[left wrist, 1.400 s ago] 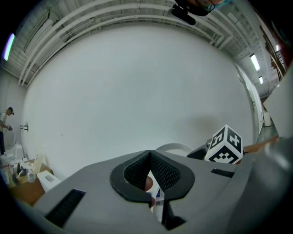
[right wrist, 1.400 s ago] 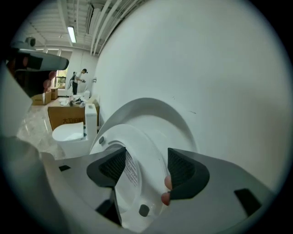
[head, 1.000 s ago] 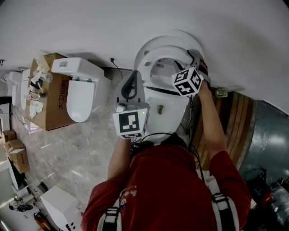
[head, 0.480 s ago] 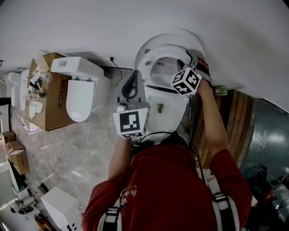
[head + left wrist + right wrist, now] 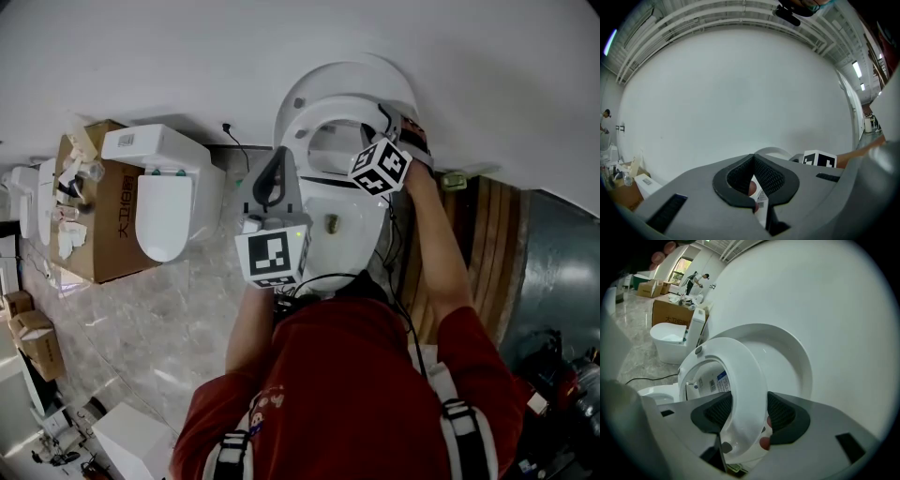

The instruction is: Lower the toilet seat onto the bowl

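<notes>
The white toilet seat (image 5: 319, 117) stands raised, tilted a little forward of the upright lid (image 5: 361, 75) that leans on the wall. My right gripper (image 5: 398, 131) is shut on the seat's right rim. In the right gripper view the ring (image 5: 740, 366) passes between the jaws of the right gripper (image 5: 749, 408), with the lid (image 5: 790, 357) behind it. The bowl (image 5: 342, 230) lies below me. My left gripper (image 5: 270, 178) hovers at the bowl's left side, shut and holding nothing. Its tips (image 5: 753, 157) touch in the left gripper view.
A second white toilet (image 5: 164, 192) stands to the left beside a cardboard box (image 5: 103, 216). A black cable (image 5: 239, 145) runs along the floor between the toilets. Wooden panels (image 5: 487, 244) lean at the right. The white wall (image 5: 141, 56) is right behind the lid.
My right gripper has shifted slightly left with the seat rim, and the seat stands a little farther off the lid. The left gripper has stayed put.
</notes>
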Tool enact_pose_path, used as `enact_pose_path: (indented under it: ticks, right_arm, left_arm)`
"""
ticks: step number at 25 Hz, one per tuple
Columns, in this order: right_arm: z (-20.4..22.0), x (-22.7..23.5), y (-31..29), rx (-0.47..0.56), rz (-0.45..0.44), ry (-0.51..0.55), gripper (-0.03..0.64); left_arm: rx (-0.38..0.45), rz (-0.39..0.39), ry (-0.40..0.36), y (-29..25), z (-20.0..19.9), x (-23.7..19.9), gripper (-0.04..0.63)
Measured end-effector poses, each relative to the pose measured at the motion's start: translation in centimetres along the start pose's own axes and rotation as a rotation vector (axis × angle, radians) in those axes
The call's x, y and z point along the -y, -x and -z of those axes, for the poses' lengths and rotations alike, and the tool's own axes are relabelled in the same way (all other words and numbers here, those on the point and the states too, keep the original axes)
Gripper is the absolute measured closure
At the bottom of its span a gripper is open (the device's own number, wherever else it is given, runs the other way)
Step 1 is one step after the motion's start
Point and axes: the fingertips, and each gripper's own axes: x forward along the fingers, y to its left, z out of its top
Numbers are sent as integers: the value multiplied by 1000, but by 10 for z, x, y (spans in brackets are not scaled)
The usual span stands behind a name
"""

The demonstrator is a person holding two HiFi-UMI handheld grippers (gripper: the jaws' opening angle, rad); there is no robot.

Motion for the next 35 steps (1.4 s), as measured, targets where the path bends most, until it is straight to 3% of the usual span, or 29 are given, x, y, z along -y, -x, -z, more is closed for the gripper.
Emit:
enact_pose_path:
  ticks: [23,35]
  right_arm:
    - [6,-70,92,-71,82,41,377]
    - [15,-121,136,-129,125,70,391]
  left_arm:
    - [63,123,46,89,7,-5,583]
    - [93,214,27,148,11,-18,583]
